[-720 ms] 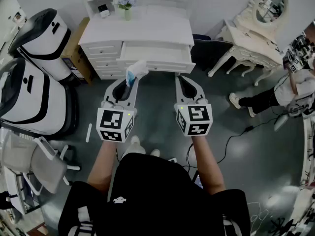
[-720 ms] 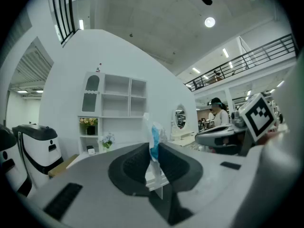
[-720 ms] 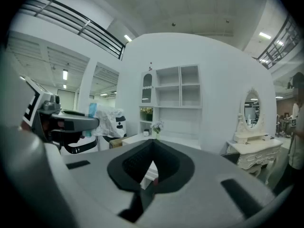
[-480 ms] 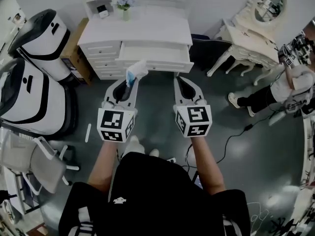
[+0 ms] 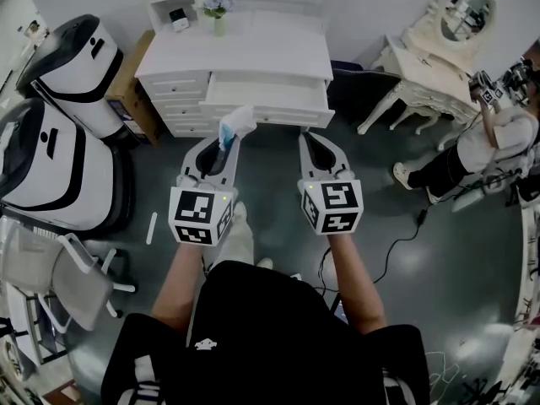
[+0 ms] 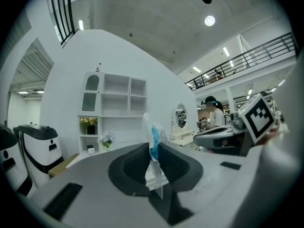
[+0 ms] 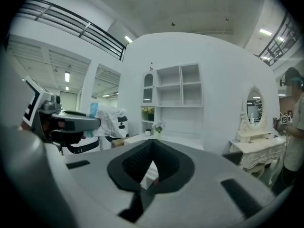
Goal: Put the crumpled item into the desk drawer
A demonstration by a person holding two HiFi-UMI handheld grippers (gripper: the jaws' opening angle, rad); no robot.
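— Where is the crumpled white-and-blue item (image 5: 237,122) of thin film?

— It is between the jaws of the left gripper (image 5: 228,138). The left gripper view shows both dark pads pressed on it from either side. The white and blue folds stick up past the tips.

— And the drawer?

— The white wooden desk (image 5: 253,47) stands at the far side of the dark grey floor (image 5: 267,169). Its wide drawer (image 5: 287,113) is pulled out toward the person. In the head view the crumpled item shows against the left part of that drawer's front panel, at its near edge. It is not inside the drawer.

— What does the right gripper (image 5: 310,136) carry?

— It carries nothing. Its own view shows the jaws closed together at the tips with no thing between them. The person holds it level with the left gripper, to its right, pointing at the drawer's right end.

— What else is round the desk?

— A small vase of pale flowers (image 5: 217,8) stands on the far left of the desk top. Two big white-and-black machines (image 5: 63,62) stand to the left of the desk. A cream ornate dressing table with an oval mirror (image 5: 439,57) stands to its right. A person in a white top (image 5: 494,137) stands at the far right.
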